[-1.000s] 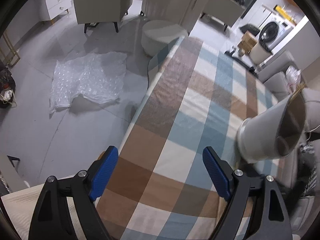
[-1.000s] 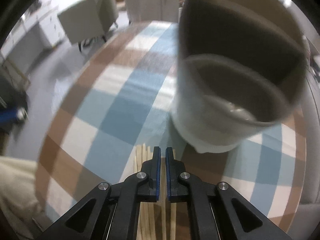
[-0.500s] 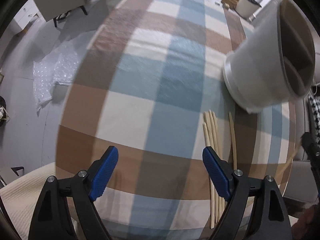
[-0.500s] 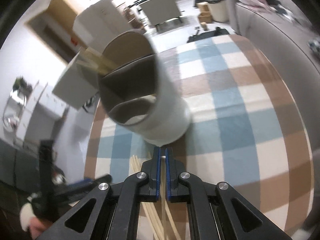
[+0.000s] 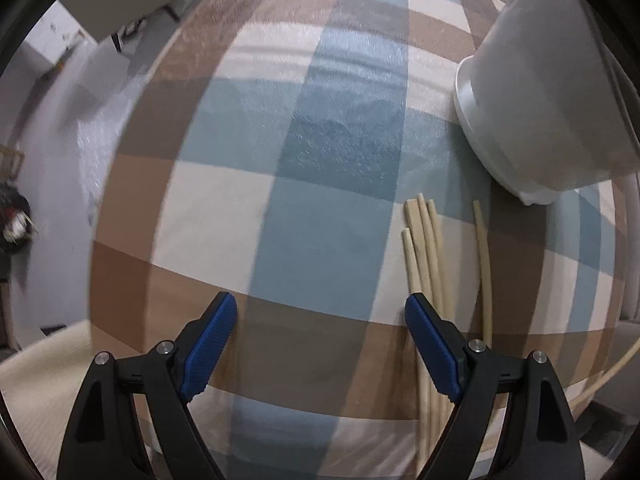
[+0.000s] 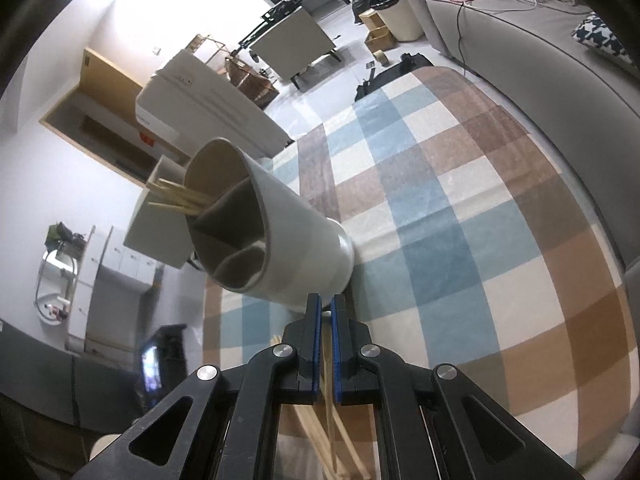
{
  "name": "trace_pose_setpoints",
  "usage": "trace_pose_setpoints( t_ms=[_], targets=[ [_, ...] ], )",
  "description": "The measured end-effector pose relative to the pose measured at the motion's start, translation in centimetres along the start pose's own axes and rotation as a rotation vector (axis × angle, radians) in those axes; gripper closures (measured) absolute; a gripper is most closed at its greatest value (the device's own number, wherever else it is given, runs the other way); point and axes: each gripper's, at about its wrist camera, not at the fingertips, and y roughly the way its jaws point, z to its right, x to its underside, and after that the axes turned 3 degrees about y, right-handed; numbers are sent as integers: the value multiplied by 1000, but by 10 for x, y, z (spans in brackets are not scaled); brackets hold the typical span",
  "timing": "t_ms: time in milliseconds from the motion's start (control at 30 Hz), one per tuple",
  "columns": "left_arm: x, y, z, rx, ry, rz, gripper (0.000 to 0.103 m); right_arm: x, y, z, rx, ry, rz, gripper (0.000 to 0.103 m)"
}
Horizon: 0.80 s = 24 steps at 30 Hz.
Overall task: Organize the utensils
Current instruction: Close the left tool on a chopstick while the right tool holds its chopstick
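Hanging over the checked cloth of the surface (image 5: 248,216), the left claw (image 5: 320,340) stands wide with nothing between its blue pads. Loose wooden chopsticks (image 5: 428,248) lie on the cloth just beside its right finger, near the base of a grey divided holder (image 5: 536,92). The right claw (image 6: 326,344) is pinched narrow, empty, above more chopsticks, facing the holder, where several sticks (image 6: 180,200) already stand in 1 compartment.

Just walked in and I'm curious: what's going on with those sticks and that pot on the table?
A person is tidying chopsticks into a grey holder on a checked tablecloth. A few already stand in the holder. The left gripper hangs open over the cloth beside the loose ones; the right gripper is shut, near the holder's base.
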Motion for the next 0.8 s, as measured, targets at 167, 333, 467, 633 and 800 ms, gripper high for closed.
trace_pose_setpoints(
  t_ms=[167, 333, 467, 633, 800],
  targets=[
    [-2, -2, 0, -27, 11, 7, 20, -3, 3, -2, -9, -17, 8, 99],
    [-1, -16, -8, 9, -21, 33, 20, -4, 5, 0, -8, -12, 9, 99],
    [0, -13, -10, 26, -21, 28, 20, -6, 5, 0, -8, -8, 13, 99],
    [0, -4, -5, 16, 11, 2, 19, -5, 6, -3, -5, -23, 15, 99],
    [0, -5, -3, 12, 2, 2, 18, -6, 5, -2, -5, -21, 18, 99]
  ],
)
